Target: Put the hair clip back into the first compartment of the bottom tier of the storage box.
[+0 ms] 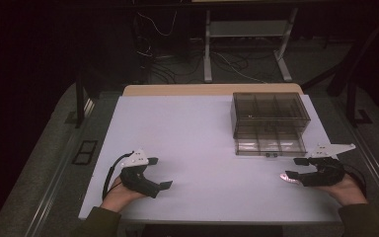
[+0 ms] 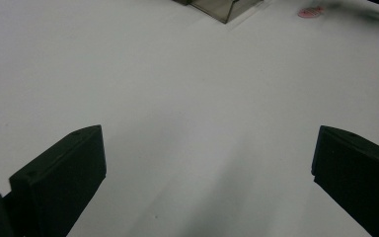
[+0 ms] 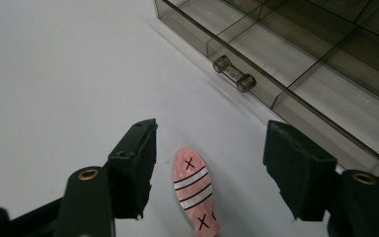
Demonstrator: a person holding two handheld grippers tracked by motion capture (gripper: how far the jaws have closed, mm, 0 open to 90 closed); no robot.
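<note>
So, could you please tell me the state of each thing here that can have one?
Drawer box: bottom drawer pulled out, no items visible in its compartments.
Pink hair clip: flat on the table, between the right tongs' jaws, not touched.
Right tongs: open.
Left tongs: open wide, holding nothing.

On the white tabletop [image 1: 197, 138], a smoky clear drawer box [image 1: 269, 123] stands with its lower drawer pulled out. Just beside the box's near right corner, the right gripper [image 1: 296, 170] hovers over a pink piece [image 1: 288, 178]. Well left of the box rests the left gripper [image 1: 160, 173], jaws apart.
</note>
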